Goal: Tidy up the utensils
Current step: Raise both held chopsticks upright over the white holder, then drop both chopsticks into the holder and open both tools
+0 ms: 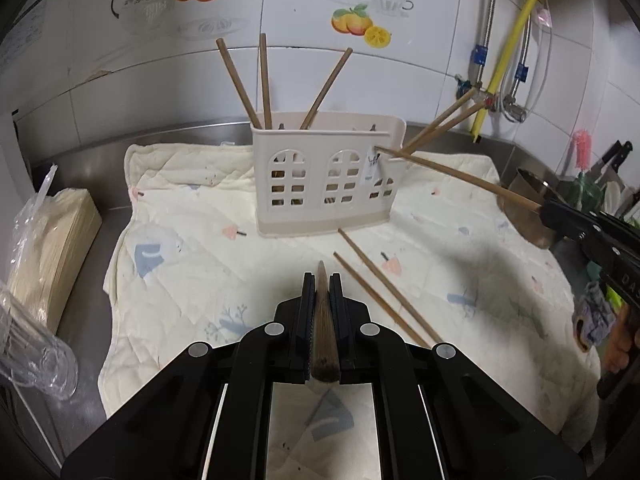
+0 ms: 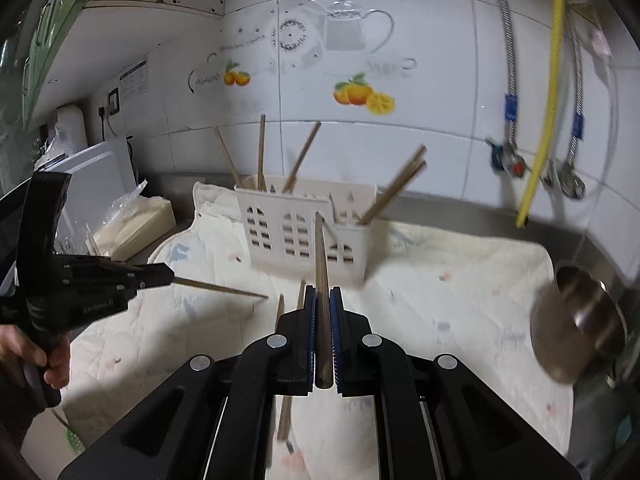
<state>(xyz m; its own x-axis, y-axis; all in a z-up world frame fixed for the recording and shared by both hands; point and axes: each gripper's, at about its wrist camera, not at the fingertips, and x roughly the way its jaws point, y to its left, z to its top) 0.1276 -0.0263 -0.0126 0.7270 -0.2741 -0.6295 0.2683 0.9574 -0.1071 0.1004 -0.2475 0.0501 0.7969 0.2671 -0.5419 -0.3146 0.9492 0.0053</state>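
A quilted cloth (image 1: pixel 192 264) covers the steel counter before a tiled wall, with a bagged stack of paper (image 1: pixel 56 248) at its left edge and a steel pot (image 2: pixel 580 328) at its right. Mid-cloth stands the cream utensil holder (image 1: pixel 324 184), five chopsticks leaning out of it at splayed angles. Two loose chopsticks (image 1: pixel 380 292) lie side by side near its base, running diagonally. The right gripper (image 2: pixel 323 296) is clamped on a chopstick (image 2: pixel 320 264) aimed lengthwise at the holder; the left gripper (image 1: pixel 322 284) pinches another chopstick (image 1: pixel 323 320), tip forward above the cloth.
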